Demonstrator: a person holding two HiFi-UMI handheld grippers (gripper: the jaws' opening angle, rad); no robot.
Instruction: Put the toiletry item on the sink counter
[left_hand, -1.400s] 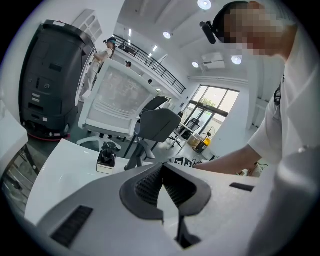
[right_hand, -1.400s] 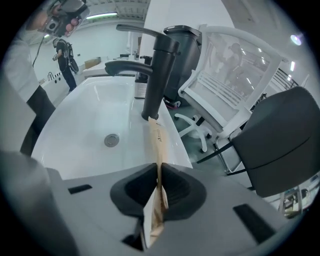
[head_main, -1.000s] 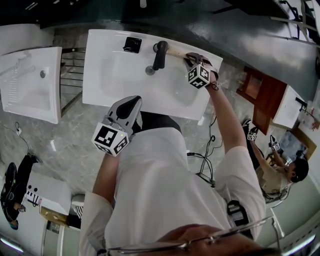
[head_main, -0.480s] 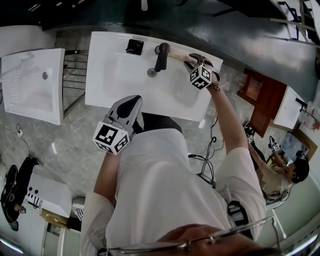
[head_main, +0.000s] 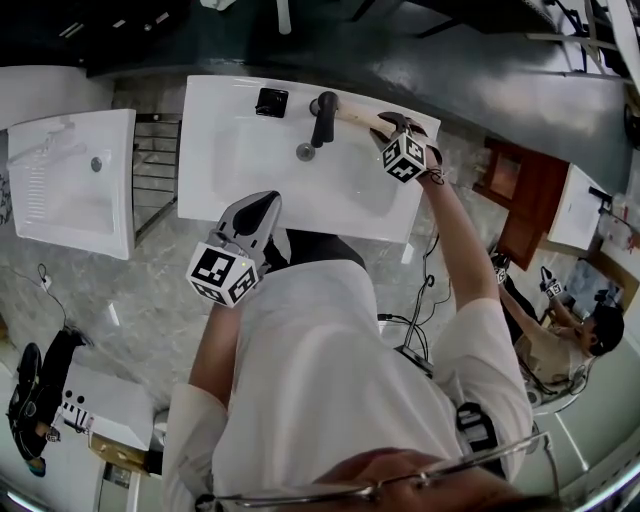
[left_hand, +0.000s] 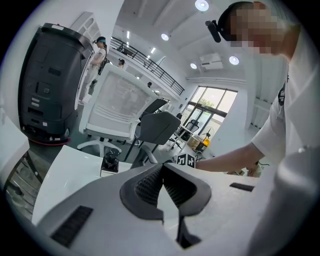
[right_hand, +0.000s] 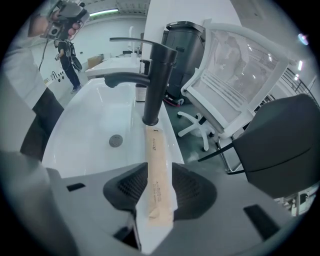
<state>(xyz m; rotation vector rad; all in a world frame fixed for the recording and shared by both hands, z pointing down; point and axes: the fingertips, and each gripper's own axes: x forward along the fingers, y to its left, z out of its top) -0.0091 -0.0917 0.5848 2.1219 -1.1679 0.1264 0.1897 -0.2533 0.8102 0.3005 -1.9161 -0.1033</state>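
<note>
A long tan toiletry packet (right_hand: 156, 170) lies flat on the white sink counter (right_hand: 167, 137), its far end against the base of the black faucet (right_hand: 155, 80). My right gripper (right_hand: 159, 182) hovers over its near end. Its jaws have just been opening and then came in a little; they stand open, the packet between them but not pressed. In the head view the right gripper (head_main: 392, 125) is at the back right of the sink counter (head_main: 210, 190), beside the packet (head_main: 352, 113). My left gripper (head_main: 262, 205) is shut and empty, held near the counter's front edge.
The basin's drain (right_hand: 115, 141) sits left of the faucet (head_main: 322, 112). A small black holder (head_main: 271, 101) stands at the counter's back left. A second white sink (head_main: 70, 180) is further left. Office chairs (right_hand: 235, 100) stand behind the counter.
My right gripper has lifted slightly above the counter's back right while the packet stays by the faucet. My left gripper has not moved.
</note>
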